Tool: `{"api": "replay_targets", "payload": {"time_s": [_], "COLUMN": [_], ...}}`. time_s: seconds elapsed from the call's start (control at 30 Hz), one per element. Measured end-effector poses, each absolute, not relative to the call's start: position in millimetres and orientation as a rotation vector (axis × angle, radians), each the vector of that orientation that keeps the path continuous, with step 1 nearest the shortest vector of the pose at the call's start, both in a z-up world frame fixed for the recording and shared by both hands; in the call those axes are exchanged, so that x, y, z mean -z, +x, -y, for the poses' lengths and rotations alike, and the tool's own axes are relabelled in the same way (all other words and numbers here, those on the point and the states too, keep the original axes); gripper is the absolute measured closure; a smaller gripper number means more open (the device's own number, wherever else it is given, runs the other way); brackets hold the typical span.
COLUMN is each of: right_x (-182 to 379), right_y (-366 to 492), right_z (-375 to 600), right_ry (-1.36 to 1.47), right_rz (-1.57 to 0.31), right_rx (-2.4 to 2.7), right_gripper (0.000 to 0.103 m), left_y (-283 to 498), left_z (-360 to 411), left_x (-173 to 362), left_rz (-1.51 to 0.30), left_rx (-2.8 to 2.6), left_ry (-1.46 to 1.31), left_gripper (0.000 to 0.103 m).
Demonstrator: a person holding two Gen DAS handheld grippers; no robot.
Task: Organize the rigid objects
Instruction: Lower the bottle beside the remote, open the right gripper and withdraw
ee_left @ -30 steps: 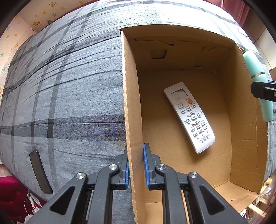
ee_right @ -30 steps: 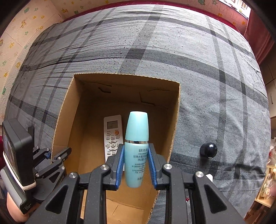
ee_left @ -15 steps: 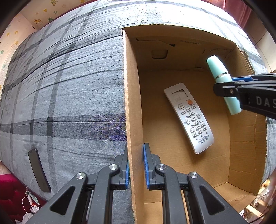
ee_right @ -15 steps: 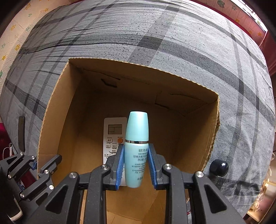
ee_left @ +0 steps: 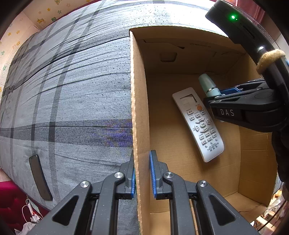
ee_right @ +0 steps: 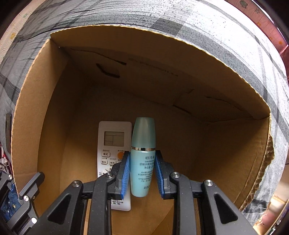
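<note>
Bed covered in a grey plaid bedspread (ee_left: 72, 94) with dark crossing stripes, pale wallpaper (ee_left: 45, 16) behind — small stars and animal prints, dark red curtain (ee_left: 256, 7) at the far corner, daylight.

Matt brown corrugated cardboard box (ee_right: 36, 101), rough at its torn edge; glossy smooth plastic bottle (ee_right: 142, 159); white plastic remote (ee_left: 198, 124); woven grey plaid cloth (ee_left: 72, 90).

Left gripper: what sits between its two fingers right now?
The left wall of the cardboard box: the left gripper is clamped on that wall's rim, one pad outside and one inside. The left wrist view shows it.
</note>
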State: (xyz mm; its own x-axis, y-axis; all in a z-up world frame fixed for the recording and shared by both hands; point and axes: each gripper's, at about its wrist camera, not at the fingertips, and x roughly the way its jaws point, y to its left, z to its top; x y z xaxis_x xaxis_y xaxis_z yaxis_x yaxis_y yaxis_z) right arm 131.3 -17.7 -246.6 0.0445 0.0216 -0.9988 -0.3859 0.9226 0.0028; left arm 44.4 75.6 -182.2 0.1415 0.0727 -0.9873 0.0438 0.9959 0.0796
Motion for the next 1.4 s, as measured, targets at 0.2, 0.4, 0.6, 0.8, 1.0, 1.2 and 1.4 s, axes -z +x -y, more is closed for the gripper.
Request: {"api": "replay_targets", "payload": {"time_s": [0.2,0.4,0.6,0.8,1.0,1.2,1.4], "right_x": [254,250,247,241,225,214,204], "right_y": [133,133,135,132,124,114,111], "right_z": [19,16,19,24,23,23,25], "right_ry": [-0.300,-0.276,-0.267,-0.236,-0.225,-0.209,-0.185], "right_rz": [-1.516,-1.519,-1.510,-1.485,-1.457,-1.439,-1.424], "right_rx": [-0.318,-0.310,-0.307,-0.308,-0.325,-0.311,-0.301], "right_gripper": [0.076,0.075,0.065,0.059,0.059,0.059,0.059], "left_y": [44,44,44,44,44,44,44], "left_z": [-75,-75,-75,-75,-74,-74,-73], "left_x": [182,183,184,183,183,183,182], "left_rz": [-1.430,-1.430,-1.430,-1.430,-1.429,-1.430,-1.427], "left_rx": [-0.020,-0.022,-0.021,-0.020,-0.020,-0.020,-0.020], "left_ry": [0.098,0.102,0.103,0.102,0.107,0.109,0.116], "left_gripper": [0.089,0.089,0.089,0.089,0.089,0.089,0.089]}}
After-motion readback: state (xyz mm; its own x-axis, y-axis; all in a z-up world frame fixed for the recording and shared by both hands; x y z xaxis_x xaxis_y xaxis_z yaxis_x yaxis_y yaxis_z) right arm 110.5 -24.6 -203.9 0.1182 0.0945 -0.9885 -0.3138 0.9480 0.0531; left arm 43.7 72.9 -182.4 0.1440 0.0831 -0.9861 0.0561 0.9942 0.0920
